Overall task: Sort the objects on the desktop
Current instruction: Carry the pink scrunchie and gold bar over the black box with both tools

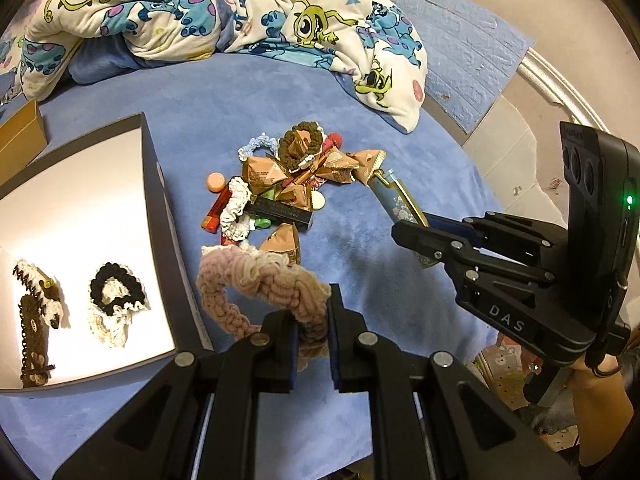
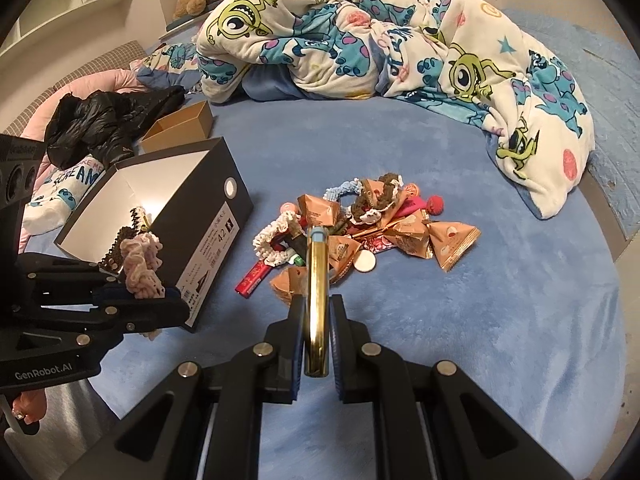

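Observation:
My left gripper (image 1: pixel 314 332) is shut on a pink knitted scrunchie (image 1: pixel 256 280), held above the bed beside the black shoebox (image 1: pixel 160 184); it also shows in the right wrist view (image 2: pixel 140 264). The shoebox holds a black-and-white scrunchie (image 1: pixel 116 292) and brown lace hair pieces (image 1: pixel 34 312). My right gripper (image 2: pixel 316 332) is shut on a gold-and-blue pen-like tube (image 2: pixel 317 296), lifted near the pile (image 1: pixel 288 184) of tan triangular snack packets, scrunchies, a red lighter and small caps on the blue bedspread.
A rumpled cartoon-print blanket (image 2: pixel 360 40) lies across the back. A small brown cardboard box (image 2: pixel 180 124) and black clothing (image 2: pixel 108 120) sit behind the shoebox. The bed's edge and a white rail (image 1: pixel 560 84) run at the right.

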`<control>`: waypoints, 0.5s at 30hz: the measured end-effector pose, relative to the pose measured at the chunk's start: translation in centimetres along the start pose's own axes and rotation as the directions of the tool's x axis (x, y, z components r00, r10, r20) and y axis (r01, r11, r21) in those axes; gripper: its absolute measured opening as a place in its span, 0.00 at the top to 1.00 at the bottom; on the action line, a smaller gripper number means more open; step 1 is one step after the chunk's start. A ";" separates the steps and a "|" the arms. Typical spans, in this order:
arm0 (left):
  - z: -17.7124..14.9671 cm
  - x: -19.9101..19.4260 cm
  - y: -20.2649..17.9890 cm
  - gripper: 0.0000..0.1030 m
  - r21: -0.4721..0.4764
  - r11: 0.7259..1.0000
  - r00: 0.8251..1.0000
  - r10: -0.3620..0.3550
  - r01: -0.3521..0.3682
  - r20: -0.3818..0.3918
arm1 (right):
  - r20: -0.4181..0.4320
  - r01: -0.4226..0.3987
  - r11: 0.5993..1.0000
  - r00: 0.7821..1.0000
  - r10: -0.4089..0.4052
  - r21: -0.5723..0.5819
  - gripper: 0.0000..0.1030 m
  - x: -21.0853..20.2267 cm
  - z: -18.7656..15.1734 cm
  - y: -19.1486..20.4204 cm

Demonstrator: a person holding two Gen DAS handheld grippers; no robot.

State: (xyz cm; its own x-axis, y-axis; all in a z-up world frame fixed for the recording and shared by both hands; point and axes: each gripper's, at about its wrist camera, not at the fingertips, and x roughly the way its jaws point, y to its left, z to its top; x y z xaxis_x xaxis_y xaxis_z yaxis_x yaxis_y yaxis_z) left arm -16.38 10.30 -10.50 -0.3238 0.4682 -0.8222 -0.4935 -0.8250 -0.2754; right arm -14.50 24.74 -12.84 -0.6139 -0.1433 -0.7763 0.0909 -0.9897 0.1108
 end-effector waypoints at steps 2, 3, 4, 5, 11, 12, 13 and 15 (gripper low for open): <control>0.0 -0.3 0.2 0.88 -0.001 1.000 1.000 -0.006 0.006 -0.003 | 0.000 0.005 1.000 1.000 -0.005 -0.005 0.89 -0.3 0.1 0.4; 0.0 -0.5 0.3 0.88 -0.001 1.000 1.000 -0.008 0.008 -0.003 | 0.000 0.008 1.000 1.000 -0.008 -0.009 0.89 -0.5 0.1 0.6; -0.1 -0.8 0.4 0.88 -0.001 1.000 1.000 -0.008 0.008 0.001 | 0.000 0.010 1.000 1.000 -0.010 -0.012 0.89 -0.6 0.1 0.8; -0.1 -1.1 0.6 0.88 -0.001 1.000 1.000 -0.009 0.009 0.003 | 0.000 0.011 1.000 1.000 -0.011 -0.015 0.89 -0.8 0.2 1.1; -0.1 -2.8 1.4 0.88 -0.006 1.000 1.000 -0.004 0.004 0.022 | -0.004 0.014 1.000 1.000 -0.014 -0.026 0.89 -1.5 0.5 2.5; -0.1 -3.0 1.7 0.88 -0.009 1.000 1.000 -0.003 0.003 0.025 | -0.003 0.014 0.999 1.000 -0.014 -0.028 0.89 -1.7 0.7 2.8; -0.2 -3.2 1.9 0.88 -0.012 1.000 1.000 0.000 0.001 0.027 | -0.002 0.013 0.999 1.000 -0.014 -0.030 0.89 -1.7 0.8 3.0; -0.3 -3.7 2.3 0.88 -0.019 1.000 1.000 0.002 -0.001 0.031 | -0.001 0.013 0.999 1.000 -0.013 -0.035 0.89 -1.9 1.0 3.6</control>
State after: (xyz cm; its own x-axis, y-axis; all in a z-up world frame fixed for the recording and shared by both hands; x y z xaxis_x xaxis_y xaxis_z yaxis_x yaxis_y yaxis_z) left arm -16.08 6.54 -8.26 -0.3497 0.4762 -0.8068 -0.4778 -0.8314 -0.2836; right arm -13.75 21.42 -10.31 -0.6145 -0.1305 -0.7780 0.1101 -0.9908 0.0793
